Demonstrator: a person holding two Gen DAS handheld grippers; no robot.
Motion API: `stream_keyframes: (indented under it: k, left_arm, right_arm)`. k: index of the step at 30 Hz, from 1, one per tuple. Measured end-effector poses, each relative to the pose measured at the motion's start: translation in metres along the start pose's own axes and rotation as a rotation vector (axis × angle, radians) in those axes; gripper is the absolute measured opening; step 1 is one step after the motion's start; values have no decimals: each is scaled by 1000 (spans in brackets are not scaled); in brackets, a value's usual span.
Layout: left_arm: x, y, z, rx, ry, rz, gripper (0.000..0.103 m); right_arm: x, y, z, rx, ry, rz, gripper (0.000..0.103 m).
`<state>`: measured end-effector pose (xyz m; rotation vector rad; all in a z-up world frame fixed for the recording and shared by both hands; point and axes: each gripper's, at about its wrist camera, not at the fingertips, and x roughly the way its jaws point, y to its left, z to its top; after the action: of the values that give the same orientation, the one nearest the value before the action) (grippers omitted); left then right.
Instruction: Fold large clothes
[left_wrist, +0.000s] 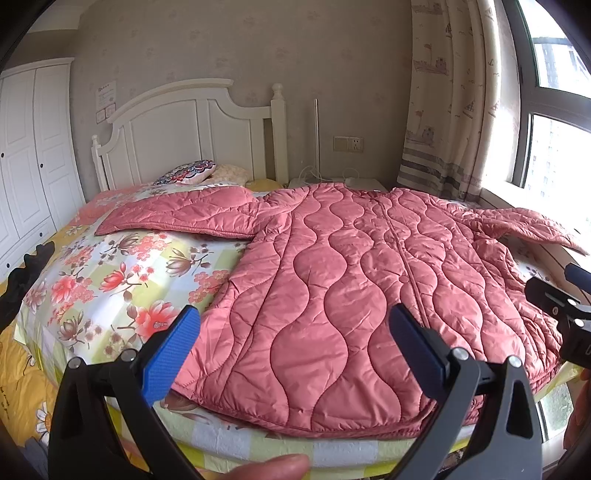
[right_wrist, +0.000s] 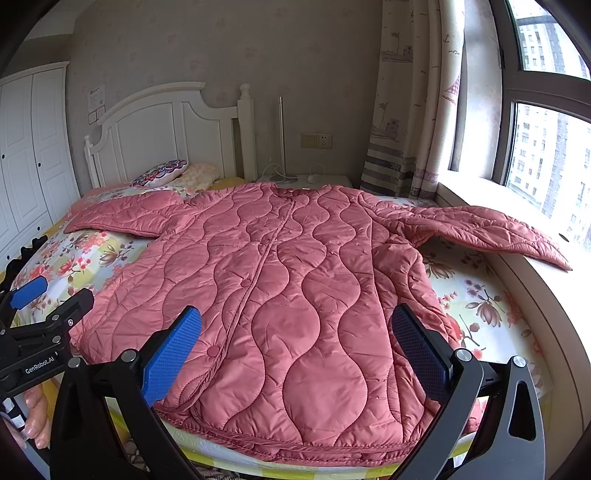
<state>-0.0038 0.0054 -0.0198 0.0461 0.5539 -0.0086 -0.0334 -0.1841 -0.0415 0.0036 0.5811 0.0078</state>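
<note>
A large pink quilted coat (left_wrist: 351, 280) lies flat, front up, on the bed, hem toward me and both sleeves spread out. It also shows in the right wrist view (right_wrist: 295, 295). Its left sleeve (left_wrist: 177, 216) lies on the floral sheet; its right sleeve (right_wrist: 480, 229) drapes onto the window sill. My left gripper (left_wrist: 295, 350) is open and empty, above the hem near the coat's left corner. My right gripper (right_wrist: 295, 350) is open and empty, above the hem toward the right side.
The bed has a floral sheet (left_wrist: 122, 280) and a white headboard (left_wrist: 192, 133) with pillows (left_wrist: 188, 171). A white wardrobe (left_wrist: 29, 155) stands left. A window sill (right_wrist: 535, 280), a curtain (right_wrist: 410, 110) and a bedside table (right_wrist: 325, 181) are right.
</note>
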Motion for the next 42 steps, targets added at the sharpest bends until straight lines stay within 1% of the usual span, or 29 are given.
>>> stream_keyframes:
  k: [6,12,18,20,22,23,24,25,26,29,30,31,32,33,34,35,36,37,39,40,41,42]
  left_arm:
    - [7,-4,-3,7,17,-1,101]
    - [23,-12,-1,27,31,-5,101]
    - [49,-25,7,52,55,-20,101]
    - [59,-32,12,78,61,-25,101]
    - [76,-38,25,118,59,-23,101]
    - [94,-40,34,137,68,-29,101]
    - [106,-39,39,142,83,-28,101]
    - [124,-38,46,145,109,-19,101]
    - [151,-35,54,142,149,-5,101]
    - [201,-30,63,148,225,25,101]
    - [220,-28,62,153,259,38,101]
    - [231,-25,60,152,278,39,101]
    - [245,-23,55,149,305,36,101]
    - [252,-21,48,145,323,31,101]
    - [259,-18,42,127,342,5,101]
    - [261,-12,43,87,349,-30,101]
    - [265,-3,43,46,370,-64,101]
    - [268,2,43,19,376,-85,101]
    - [267,0,41,22,373,-80,101]
    - [267,-3,41,32,374,-71,101]
    - [266,-4,40,35,373,-66,101]
    - [267,-3,40,31,374,-66,101]
  right_arm:
    - [4,-2,-1,7,12,1,99]
    - [14,-5,-5,10,35,-5,99]
    - [32,-12,-8,26,71,-23,99]
    - [40,-15,-7,21,84,-26,99]
    - [47,-25,1,34,80,-26,99]
    - [51,-35,7,58,73,-21,99]
    - [55,-55,17,113,58,-7,99]
    - [60,-76,25,176,43,0,99]
    - [66,-92,30,227,38,-2,99]
    - [101,-186,45,523,52,-68,99]
    - [110,-209,47,584,52,-82,99]
    - [123,-236,48,661,58,-106,99]
    - [131,-253,48,710,60,-117,99]
    - [144,-275,47,778,56,-112,99]
    - [156,-293,45,837,53,-106,98]
    - [167,-308,43,888,61,-109,95]
    - [177,-318,42,925,69,-112,89]
    - [186,-327,41,957,73,-120,86]
    - [199,-340,41,994,58,-150,78]
    - [205,-345,42,1007,46,-177,75]
    - [210,-351,42,1019,44,-192,65]
    - [218,-356,43,1039,43,-193,43]
